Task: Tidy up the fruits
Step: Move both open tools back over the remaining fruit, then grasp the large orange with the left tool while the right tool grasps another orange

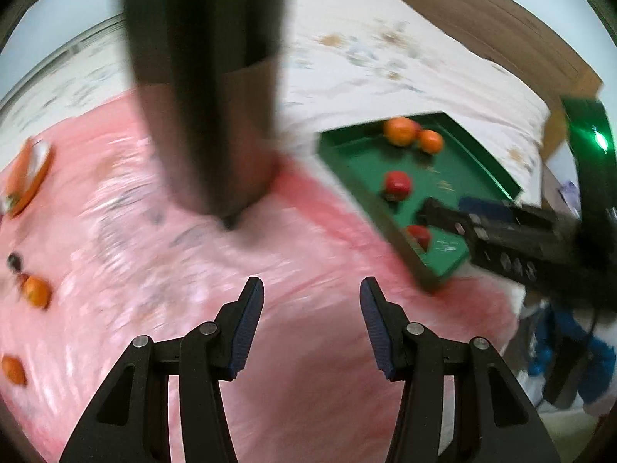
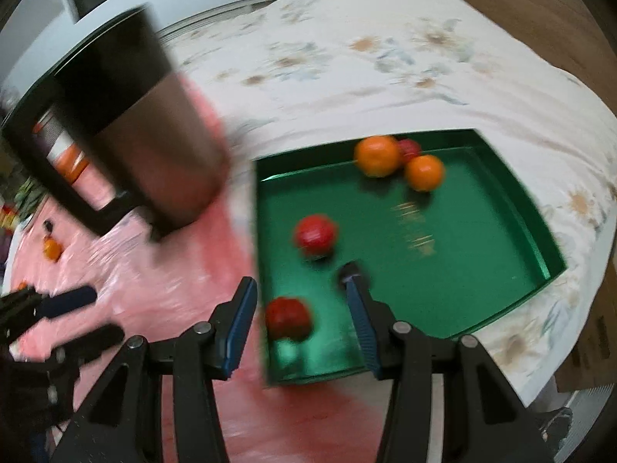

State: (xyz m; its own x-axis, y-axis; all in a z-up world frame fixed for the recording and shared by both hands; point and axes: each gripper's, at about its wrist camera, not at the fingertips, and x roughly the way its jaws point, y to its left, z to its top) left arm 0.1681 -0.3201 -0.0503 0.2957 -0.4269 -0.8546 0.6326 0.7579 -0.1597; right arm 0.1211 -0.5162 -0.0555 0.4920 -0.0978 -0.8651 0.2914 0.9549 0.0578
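A green tray [image 2: 482, 270] lies on the bed and holds two oranges [image 2: 377, 155] and red fruits [image 2: 315, 234]. My right gripper [image 2: 299, 293] is open above the tray's near left corner, with a red fruit [image 2: 287, 318] lying free between its fingers. My left gripper [image 1: 311, 293] is open and empty above the pink cloth [image 1: 154, 270]. The tray also shows in the left wrist view [image 1: 443, 177] at right, with the right gripper [image 1: 432, 212] over it. Loose oranges [image 1: 36, 292] lie on the cloth at far left. Both views are motion-blurred.
A tall dark brown box [image 1: 204, 96] stands on the cloth between the loose fruit and the tray. An orange plate [image 1: 29, 177] sits at the far left. A small dark fruit [image 1: 14, 260] lies by the oranges. A floral bedsheet [image 2: 385, 58] lies beyond.
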